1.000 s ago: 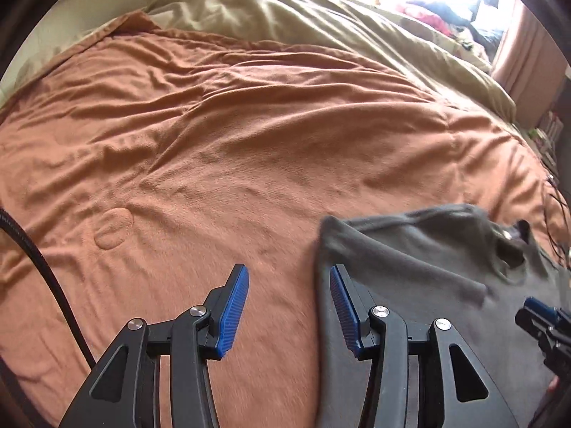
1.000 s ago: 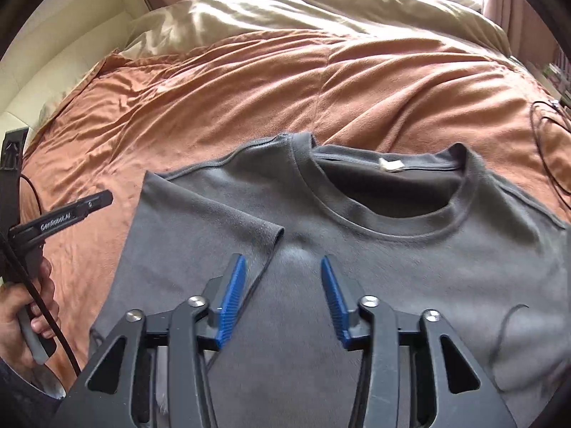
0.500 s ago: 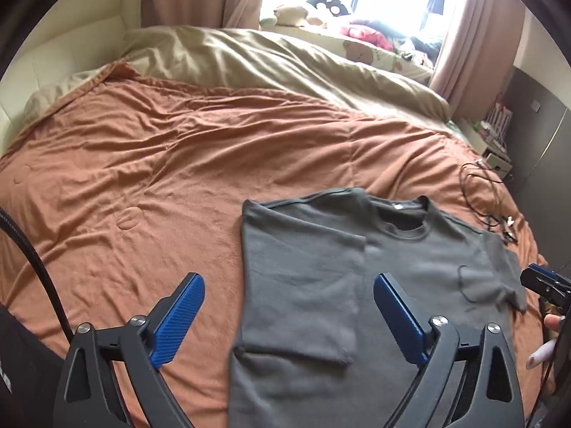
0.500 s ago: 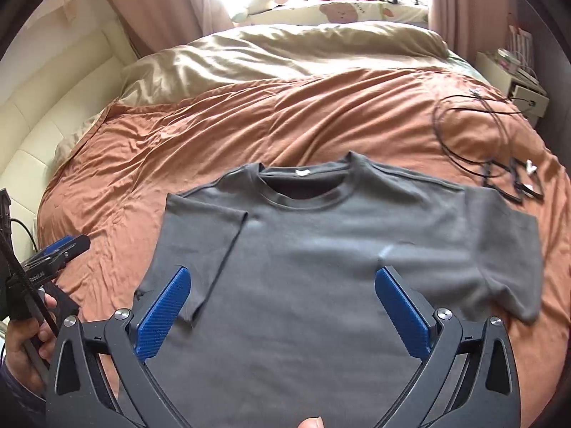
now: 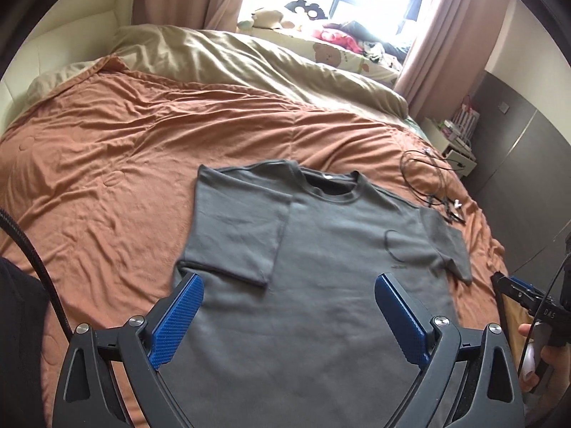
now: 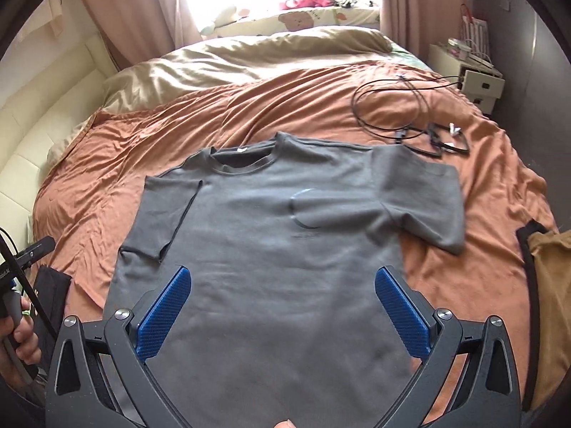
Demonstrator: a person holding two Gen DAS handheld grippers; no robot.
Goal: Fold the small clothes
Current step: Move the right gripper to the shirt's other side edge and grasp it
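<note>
A dark grey T-shirt [image 5: 321,267] lies face up on a bed, on a rust-orange blanket [image 5: 107,164], neck opening toward twelve o'clock.

Left wrist view, from left to right: a black cable [image 5: 32,246] crosses at nine o'clock. The left gripper [image 5: 289,317] fills the six o'clock edge; its jaws have just been opening and now stand spread wide above the shirt's lower body, pinching nothing. The shirt's sleeve at ten o'clock from the gripper is folded in over the chest. The other sleeve [image 5: 446,246], toward two o'clock, lies out flat. Loose cords [image 5: 431,182] rest just beyond it.

Right wrist view: the right gripper [image 6: 282,312] is likewise spread after just opening, empty, over the shirt's hem area. A tan garment [image 6: 549,274] sits at three o'clock.

Risks, as a judgement: a grab at the unfolded sleeve could drag the soft blanket up with it, or snag the cords lying close by. Pulling too hard may undo the sleeve already folded.

The shirt's hem is hidden behind both grippers. A circular mark [image 6: 303,210] on the chest is too faint to read. The window is blown out by glare.
</note>
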